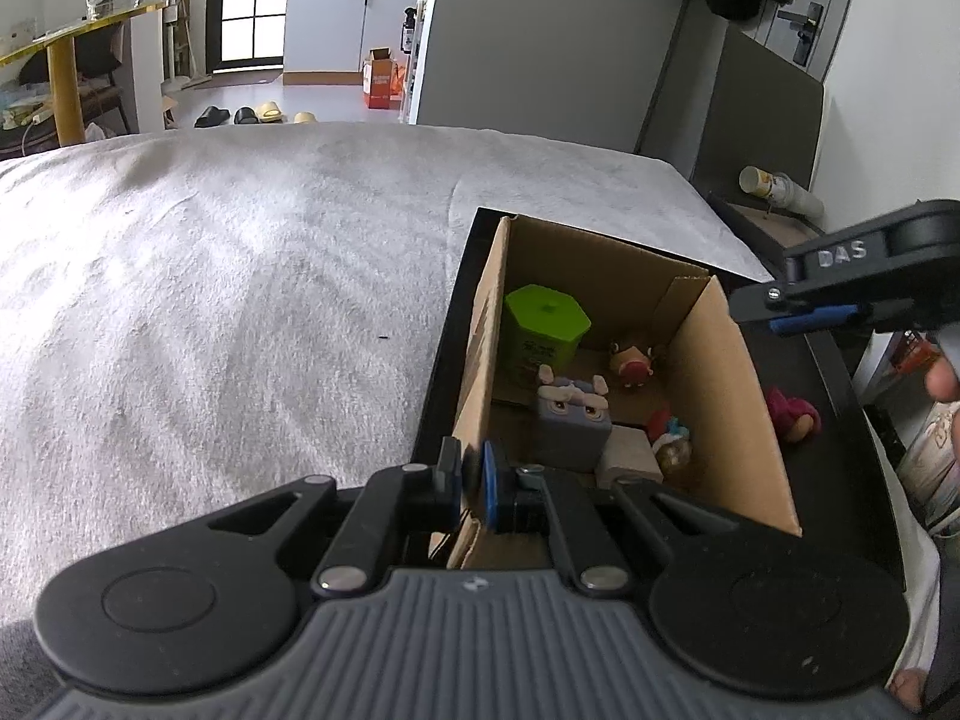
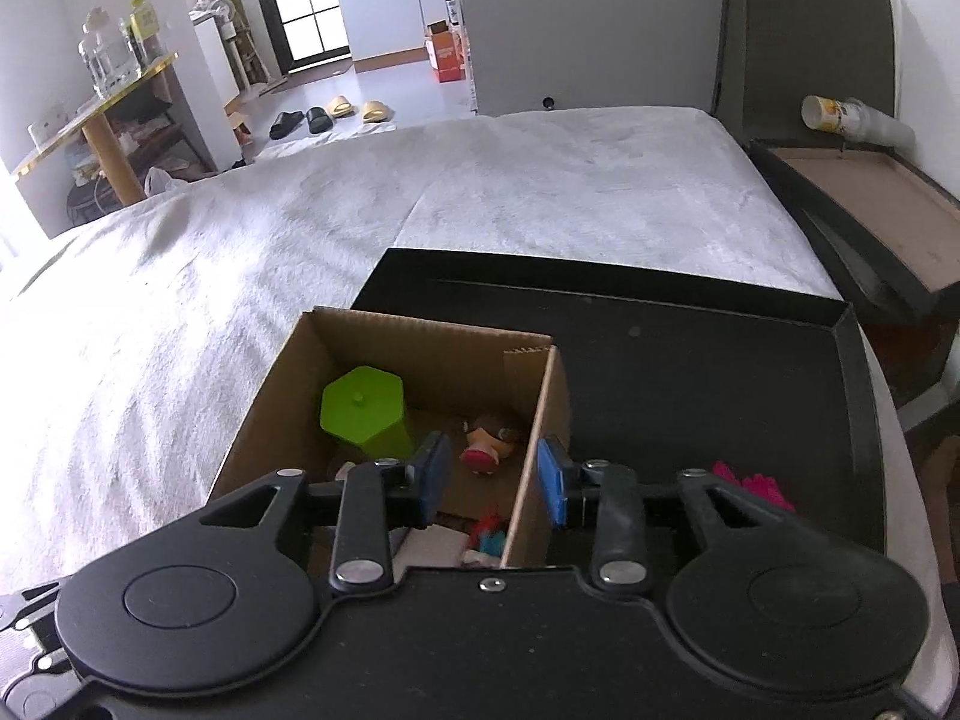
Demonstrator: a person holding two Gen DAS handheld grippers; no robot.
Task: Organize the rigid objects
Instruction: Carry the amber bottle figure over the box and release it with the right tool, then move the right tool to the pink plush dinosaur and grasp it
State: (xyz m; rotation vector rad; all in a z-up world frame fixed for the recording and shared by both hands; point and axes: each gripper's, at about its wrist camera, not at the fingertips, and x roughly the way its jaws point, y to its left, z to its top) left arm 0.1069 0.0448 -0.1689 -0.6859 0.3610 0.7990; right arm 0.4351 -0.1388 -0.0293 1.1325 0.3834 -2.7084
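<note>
The box's (image 1: pixel 714 372) left wall is pinched by the left tongs (image 1: pixel 471 480). The right wall is straddled by the right tongs (image 2: pixel 493 477), spread, pads clear of it. Toys lie inside the box, ahead of both tongs; a pink toy (image 1: pixel 795 414) is left outside on the tray (image 2: pixel 690 360), right of them.

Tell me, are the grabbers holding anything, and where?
The left gripper is pinching the cardboard box by the top edge of its near left wall. The right gripper holds nothing: its jaws stand open astride the box's right wall.
</note>
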